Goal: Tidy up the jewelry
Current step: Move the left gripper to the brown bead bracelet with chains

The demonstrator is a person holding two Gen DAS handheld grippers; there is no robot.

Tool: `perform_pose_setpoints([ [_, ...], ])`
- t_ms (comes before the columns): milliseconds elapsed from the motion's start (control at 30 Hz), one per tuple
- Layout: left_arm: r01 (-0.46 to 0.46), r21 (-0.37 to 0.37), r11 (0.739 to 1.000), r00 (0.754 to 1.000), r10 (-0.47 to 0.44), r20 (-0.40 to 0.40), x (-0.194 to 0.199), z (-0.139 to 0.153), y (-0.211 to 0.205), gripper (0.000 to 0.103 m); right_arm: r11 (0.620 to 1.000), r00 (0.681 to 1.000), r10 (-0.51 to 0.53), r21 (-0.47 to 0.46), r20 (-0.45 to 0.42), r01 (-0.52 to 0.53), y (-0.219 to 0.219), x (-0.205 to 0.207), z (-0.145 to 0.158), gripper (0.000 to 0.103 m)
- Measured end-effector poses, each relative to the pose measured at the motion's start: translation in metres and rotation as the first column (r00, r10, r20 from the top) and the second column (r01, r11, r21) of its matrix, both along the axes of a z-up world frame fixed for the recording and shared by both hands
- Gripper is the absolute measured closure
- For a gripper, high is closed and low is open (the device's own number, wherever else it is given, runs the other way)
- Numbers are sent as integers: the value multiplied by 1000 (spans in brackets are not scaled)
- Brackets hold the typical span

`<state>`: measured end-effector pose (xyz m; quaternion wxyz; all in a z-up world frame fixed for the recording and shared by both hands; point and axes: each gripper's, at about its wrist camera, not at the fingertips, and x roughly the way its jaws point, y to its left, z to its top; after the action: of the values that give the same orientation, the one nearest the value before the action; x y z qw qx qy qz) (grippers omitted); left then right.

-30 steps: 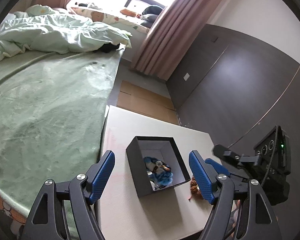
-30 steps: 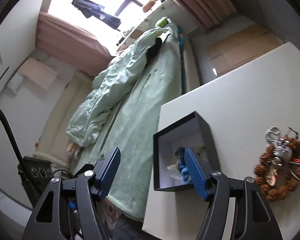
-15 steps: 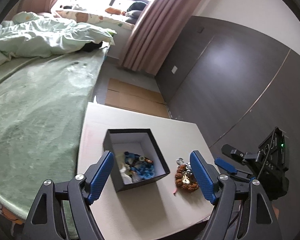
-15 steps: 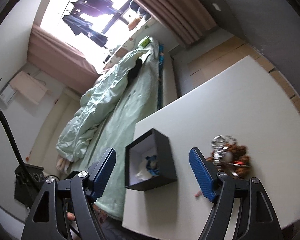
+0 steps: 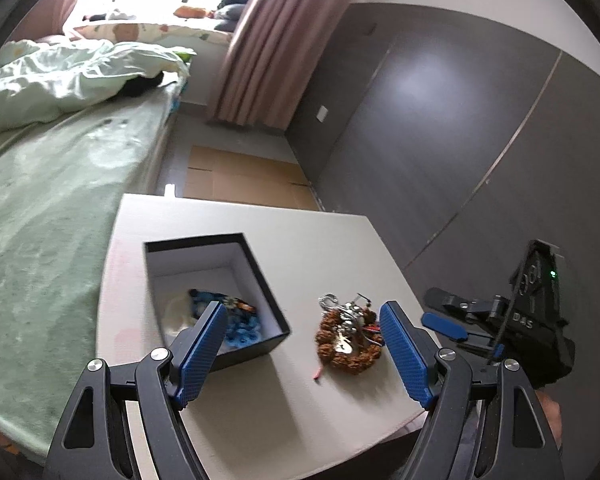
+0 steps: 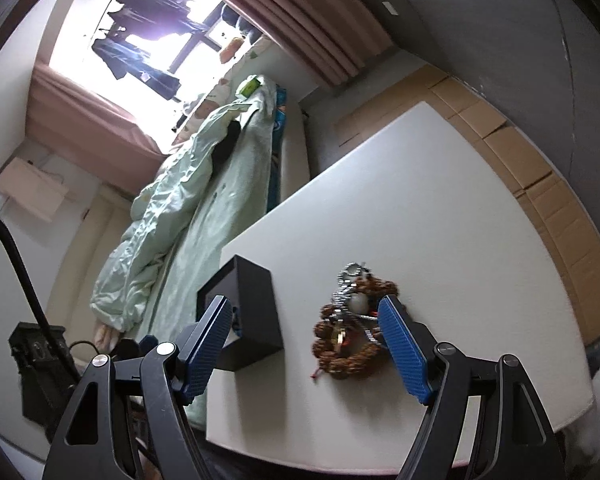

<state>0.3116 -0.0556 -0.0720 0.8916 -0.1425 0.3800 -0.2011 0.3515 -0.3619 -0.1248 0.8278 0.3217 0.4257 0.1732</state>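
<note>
White table (image 5: 260, 400) by bed: black box (image 5: 256, 280) beside bead bracelet (image 5: 350, 344); left gripper (image 5: 302, 350) and right gripper (image 6: 308, 346) both wide, empty.

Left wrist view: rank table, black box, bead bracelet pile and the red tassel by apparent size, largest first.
1. table
2. black box
3. bead bracelet pile
4. red tassel, tiny beside the pile

Box and pile sit about equally far from the camera, so that order should hold.
</note>
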Motion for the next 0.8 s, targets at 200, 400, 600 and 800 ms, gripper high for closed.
perform_pose_setpoints([
  [200, 45, 18, 999, 999, -45, -21, 0, -8, -22, 34, 1000, 999, 4, 0, -36, -4, -9, 5, -16, 27],
  [400, 67, 35, 997, 997, -65, -48, 5, -18, -38, 47, 1000, 997, 25, -6, -76, -25, -12, 15, -34, 30],
  [600, 105, 44, 993, 992, -102, -68, 17, -25, -57, 52, 1000, 995, 24, 8, -96, -23, -16, 21, -47, 43],
  [800, 157, 69, 985, 984, -150, -94, 34, -33, -81, 53, 996, 995, -39, 76, -95, 47, -37, 17, -50, 44],
])
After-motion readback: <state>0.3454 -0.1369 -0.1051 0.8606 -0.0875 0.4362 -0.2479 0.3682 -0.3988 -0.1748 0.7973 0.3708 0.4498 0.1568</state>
